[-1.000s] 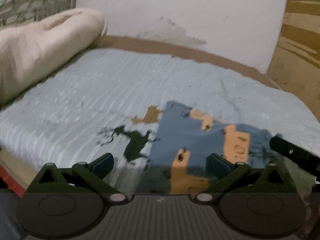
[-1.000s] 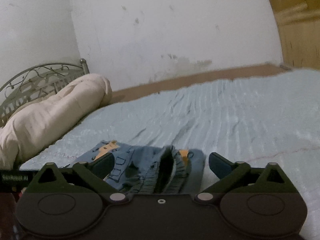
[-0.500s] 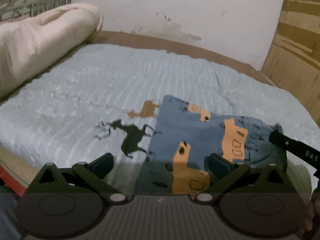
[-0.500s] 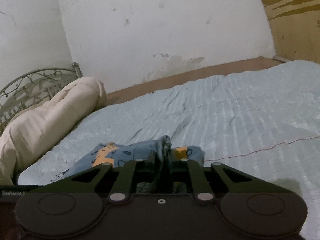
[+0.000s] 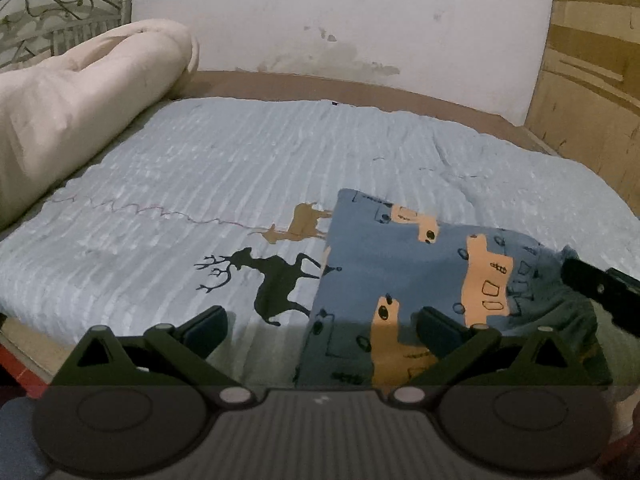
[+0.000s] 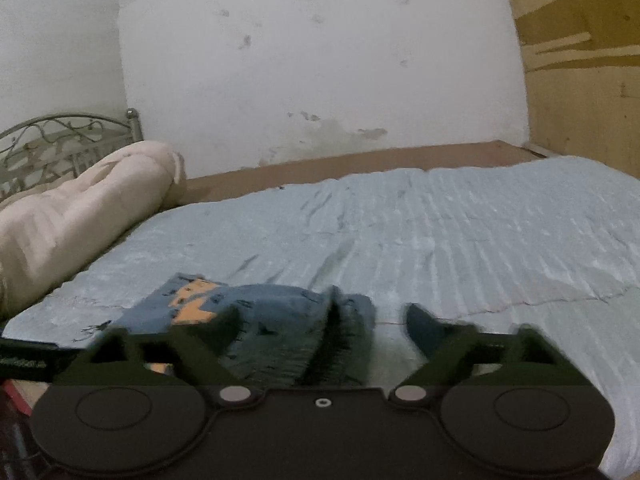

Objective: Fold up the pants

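Blue pants (image 5: 404, 280) with orange patches lie folded on the light blue bed cover, near its front edge. My left gripper (image 5: 320, 324) is open above the pants' near left edge, holding nothing. In the right wrist view the pants (image 6: 280, 320) show with their ribbed waistband bunched upright. My right gripper (image 6: 320, 320) is open around that waistband, blurred by motion. The right gripper's finger also shows at the right edge of the left wrist view (image 5: 600, 292).
A rolled cream duvet (image 5: 80, 128) lies along the left of the bed by a metal headboard (image 5: 60, 12). Deer prints (image 5: 276, 280) mark the cover left of the pants. A white wall stands behind, a wooden wardrobe (image 5: 592, 60) at the right.
My right gripper, shut on the waistband half a second ago, has opened and let it go. My left gripper has drawn back a little; the pants lie flatter.
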A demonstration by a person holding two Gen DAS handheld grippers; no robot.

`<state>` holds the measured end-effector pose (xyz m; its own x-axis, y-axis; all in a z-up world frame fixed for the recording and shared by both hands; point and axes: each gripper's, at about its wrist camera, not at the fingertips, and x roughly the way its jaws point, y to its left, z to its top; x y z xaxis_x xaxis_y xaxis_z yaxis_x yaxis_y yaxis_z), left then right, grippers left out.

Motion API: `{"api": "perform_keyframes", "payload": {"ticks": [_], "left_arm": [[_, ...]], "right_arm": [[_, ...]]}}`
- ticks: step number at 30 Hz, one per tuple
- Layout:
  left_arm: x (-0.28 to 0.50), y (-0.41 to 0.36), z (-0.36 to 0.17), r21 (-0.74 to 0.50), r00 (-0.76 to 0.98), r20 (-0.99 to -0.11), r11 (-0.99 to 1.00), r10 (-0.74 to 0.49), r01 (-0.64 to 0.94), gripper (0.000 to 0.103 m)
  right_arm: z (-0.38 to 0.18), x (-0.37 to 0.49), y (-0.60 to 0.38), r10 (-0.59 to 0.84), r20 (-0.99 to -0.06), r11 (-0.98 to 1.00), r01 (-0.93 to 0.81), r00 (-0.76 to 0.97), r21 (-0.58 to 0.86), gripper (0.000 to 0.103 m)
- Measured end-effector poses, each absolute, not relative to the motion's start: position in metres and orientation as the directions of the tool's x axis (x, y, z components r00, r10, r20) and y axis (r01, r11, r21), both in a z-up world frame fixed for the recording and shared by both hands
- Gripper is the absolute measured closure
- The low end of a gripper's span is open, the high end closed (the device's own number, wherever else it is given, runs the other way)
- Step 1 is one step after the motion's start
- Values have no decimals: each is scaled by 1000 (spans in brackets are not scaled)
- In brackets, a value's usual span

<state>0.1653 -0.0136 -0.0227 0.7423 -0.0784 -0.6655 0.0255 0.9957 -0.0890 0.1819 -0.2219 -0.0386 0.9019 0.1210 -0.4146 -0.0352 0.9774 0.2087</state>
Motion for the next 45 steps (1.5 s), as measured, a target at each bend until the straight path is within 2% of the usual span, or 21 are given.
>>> {"api": "perform_keyframes", "payload": {"ticks": [3, 7, 10, 14, 16, 19, 22, 25, 30, 41, 45], "left_arm": [[165, -18, -32, -56, 712, -699, 998, -70, 43, 1], [153, -18, -34, -22, 715, -693, 994, -90, 104, 1], [152, -11, -25, -57, 712, -689, 989, -137, 135, 1], [167, 0, -2, -144, 764, -621, 983, -177, 110, 1], [185, -3, 4, -148, 767, -618, 984, -173, 103, 1], [219, -18, 2, -79, 744, -656, 992, -127, 100, 1], [242, -27, -11, -28, 715, -693, 995, -90, 98, 1], [252, -26, -26, -44, 681, -727, 995, -94, 90, 1], [249, -17, -33, -110, 672, -729, 992, -128, 70, 1], [232, -14, -24, -95, 676, -729, 994, -107, 55, 1], [226, -13, -24, -94, 687, -716, 992, -125, 83, 1]], "right_arm": [[-42, 184, -213, 99, -465, 985, -20, 880, 173, 2], [-58, 175, -212, 50, -544, 994, 13, 837, 112, 1], [-64, 160, -221, 93, -536, 991, -26, 839, 132, 1], [-50, 158, -242, 156, -470, 968, -39, 868, 250, 1], [-44, 173, -241, 147, -458, 972, -41, 877, 233, 1], [-40, 202, -232, 127, -457, 983, -50, 881, 179, 1], [-45, 232, -229, 62, -499, 992, 2, 864, 127, 1], [-58, 245, -233, -4, -541, 994, 62, 841, 90, 1], [-69, 238, -242, 27, -522, 988, 57, 853, 143, 1], [-68, 212, -249, 144, -509, 960, 4, 848, 279, 1], [-65, 214, -250, 252, -493, 932, -71, 833, 356, 1]]}}
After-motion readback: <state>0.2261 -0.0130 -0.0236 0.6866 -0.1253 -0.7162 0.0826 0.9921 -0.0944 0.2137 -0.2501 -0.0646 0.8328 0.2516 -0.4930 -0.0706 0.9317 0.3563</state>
